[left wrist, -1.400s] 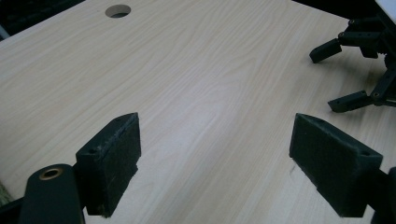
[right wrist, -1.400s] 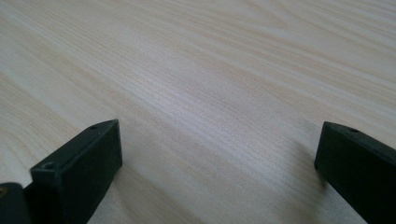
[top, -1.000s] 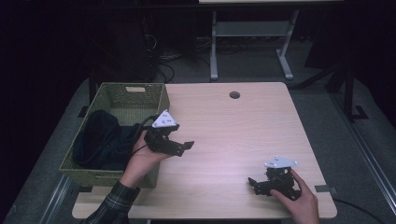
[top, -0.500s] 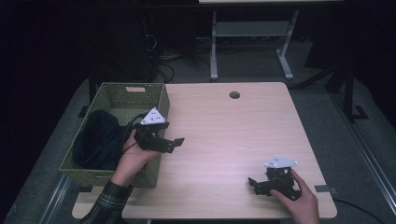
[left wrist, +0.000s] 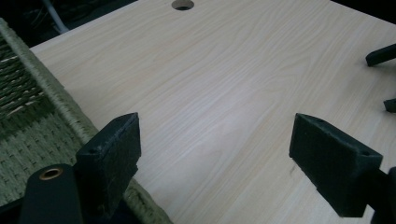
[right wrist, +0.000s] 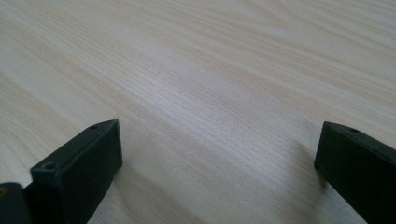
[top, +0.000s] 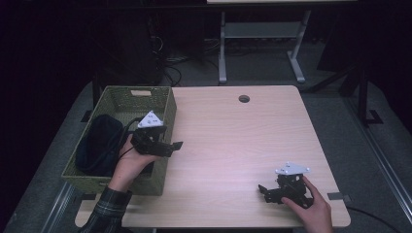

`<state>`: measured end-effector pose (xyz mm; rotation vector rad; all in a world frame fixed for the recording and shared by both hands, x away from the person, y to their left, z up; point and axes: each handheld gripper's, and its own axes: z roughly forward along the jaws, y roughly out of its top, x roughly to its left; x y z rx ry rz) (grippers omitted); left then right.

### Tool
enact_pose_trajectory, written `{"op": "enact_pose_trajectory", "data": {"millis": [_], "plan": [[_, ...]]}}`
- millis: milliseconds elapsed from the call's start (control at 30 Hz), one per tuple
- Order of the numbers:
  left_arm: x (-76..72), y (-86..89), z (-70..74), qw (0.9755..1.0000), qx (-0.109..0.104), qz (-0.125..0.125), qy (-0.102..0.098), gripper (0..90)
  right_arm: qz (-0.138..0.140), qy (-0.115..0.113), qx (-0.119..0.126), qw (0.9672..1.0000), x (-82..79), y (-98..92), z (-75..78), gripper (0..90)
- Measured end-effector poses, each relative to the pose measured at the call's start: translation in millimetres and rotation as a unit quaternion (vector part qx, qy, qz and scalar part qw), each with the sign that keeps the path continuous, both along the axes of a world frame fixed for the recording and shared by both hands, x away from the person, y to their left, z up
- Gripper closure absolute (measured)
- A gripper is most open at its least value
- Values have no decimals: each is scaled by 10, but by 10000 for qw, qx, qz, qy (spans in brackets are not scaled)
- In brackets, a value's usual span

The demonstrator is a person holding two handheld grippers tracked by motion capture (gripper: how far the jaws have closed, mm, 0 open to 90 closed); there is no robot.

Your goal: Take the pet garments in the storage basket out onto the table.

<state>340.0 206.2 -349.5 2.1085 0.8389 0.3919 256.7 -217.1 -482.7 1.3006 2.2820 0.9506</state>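
High view: left gripper over basket rim, seemingly empty

A pale wood tabletop with a fine straight grain carries the scene; a small round cable hole sits near the tabletop's far edge, about midway along it; a strip of grey tape lies at the tabletop's near right corner; beyond the tabletop's far edge a white metal stand with splayed feet rests on the grey floor; loose dark cables trail on the floor beyond the tabletop's far left corner; the room behind the tabletop is too dark to make out.
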Motion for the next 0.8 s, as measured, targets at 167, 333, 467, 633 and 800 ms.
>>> {"op": "enact_pose_trajectory", "data": {"millis": [167,333,467,633,800], "plan": [[10,89,13,9999,38,85,-52,163,0,1,-1,10000,0,-1,0,5],[37,185,5,9998,49,201,-38,163,-1,0,6,10000,0,-1,0,5],[44,244,-14,9996,57,286,-10,163,2,-2,6,10000,0,-2,0,5],[51,309,-23,9994,41,332,9,163,2,-2,4,10000,0,-2,0,5],[56,372,-28,9993,58,368,15,163,5,-3,3,10000,-1,-4,0,5]]}}
